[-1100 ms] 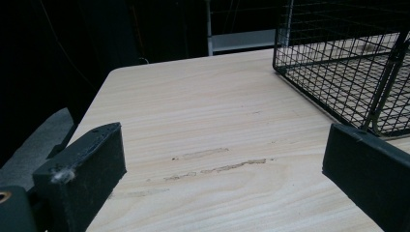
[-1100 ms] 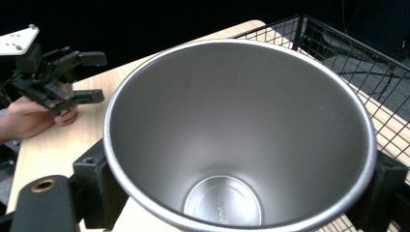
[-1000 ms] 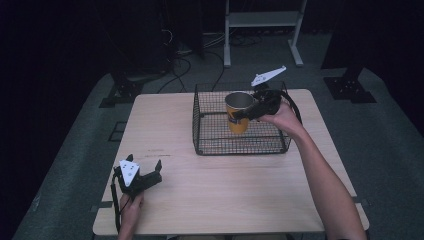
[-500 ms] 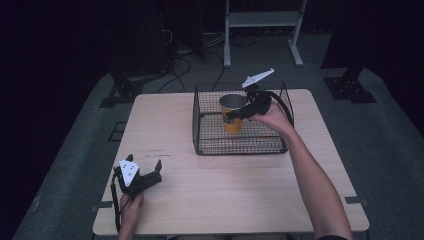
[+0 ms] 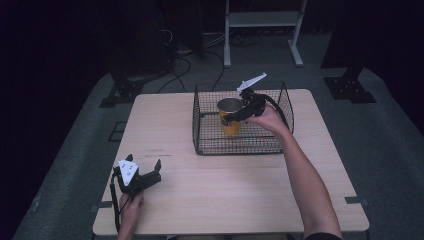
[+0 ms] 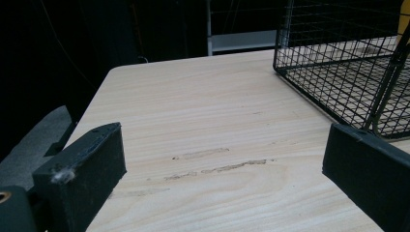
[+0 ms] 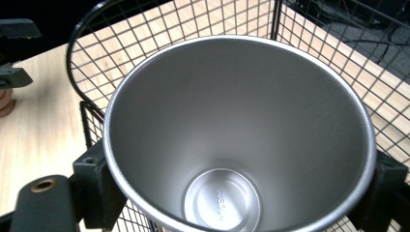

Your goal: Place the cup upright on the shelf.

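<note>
Cup: steel inside, yellow outside, the cup hangs upright inside the wire basket, lower than a second ago.
Right gripper: the right gripper has its jaws clamped on the cup's wall just under the rim.
Meaning: looks like a set-down on the basket floor is near; contact not clear.
Left gripper: the left gripper, well short of the basket, unmoved, jaws wide apart, holding nothing.
</note>
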Action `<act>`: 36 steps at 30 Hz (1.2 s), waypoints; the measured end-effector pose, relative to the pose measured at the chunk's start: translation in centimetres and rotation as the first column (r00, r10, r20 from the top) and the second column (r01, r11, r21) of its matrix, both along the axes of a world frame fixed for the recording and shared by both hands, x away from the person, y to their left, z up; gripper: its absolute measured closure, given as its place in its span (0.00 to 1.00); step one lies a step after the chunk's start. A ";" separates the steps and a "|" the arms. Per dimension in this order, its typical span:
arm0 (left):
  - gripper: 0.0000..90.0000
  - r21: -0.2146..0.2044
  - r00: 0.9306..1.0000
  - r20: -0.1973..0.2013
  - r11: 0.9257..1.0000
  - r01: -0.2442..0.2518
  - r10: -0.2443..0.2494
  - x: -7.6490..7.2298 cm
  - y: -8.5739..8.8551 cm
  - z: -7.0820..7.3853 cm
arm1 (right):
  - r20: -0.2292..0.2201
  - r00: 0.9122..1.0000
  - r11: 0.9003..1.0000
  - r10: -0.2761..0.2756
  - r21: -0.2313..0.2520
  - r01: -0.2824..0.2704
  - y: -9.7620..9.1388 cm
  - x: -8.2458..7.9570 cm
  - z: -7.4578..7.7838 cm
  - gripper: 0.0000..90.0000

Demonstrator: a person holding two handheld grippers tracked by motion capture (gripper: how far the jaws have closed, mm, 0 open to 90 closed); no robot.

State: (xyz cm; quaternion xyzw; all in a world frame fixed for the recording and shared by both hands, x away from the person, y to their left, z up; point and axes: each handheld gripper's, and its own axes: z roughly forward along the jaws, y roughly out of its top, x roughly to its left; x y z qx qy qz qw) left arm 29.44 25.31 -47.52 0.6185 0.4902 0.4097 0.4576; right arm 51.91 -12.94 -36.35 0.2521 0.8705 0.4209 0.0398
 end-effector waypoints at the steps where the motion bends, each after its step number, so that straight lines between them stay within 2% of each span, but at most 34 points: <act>1: 0.01 0.005 1.000 0.000 1.000 0.003 -0.003 0.0 0.0 0.0 | 0.001 1.000 1.000 -0.003 -0.003 0.003 0.0 0.1 0.0 0.15; 13: 0.01 0.006 1.000 0.002 1.000 0.003 -0.003 0.0 -0.1 0.0 | -0.029 0.998 0.998 -0.048 -0.039 0.046 -0.5 1.0 -1.1 0.14; 16: 0.01 -0.007 1.000 -0.001 1.000 -0.005 0.005 0.0 0.1 0.0 | -0.017 0.998 0.996 -0.062 -0.058 0.061 -0.5 1.1 -1.5 0.14; 18: 0.01 -0.011 1.000 -0.003 1.000 -0.006 0.006 0.0 0.1 0.0 | -0.024 0.997 0.995 -0.073 -0.071 0.071 -0.5 1.2 -1.8 0.14; 24: 0.01 0.004 1.000 0.002 1.000 0.002 -0.002 0.0 0.0 0.0 | -0.009 0.996 0.990 -0.094 -0.107 0.092 -0.6 1.3 -2.3 0.14; 36: 0.01 -0.001 1.000 0.001 1.000 0.000 0.000 0.0 0.0 0.0 | -0.021 0.996 0.988 -0.086 -0.127 0.083 -0.4 1.5 -3.0 0.12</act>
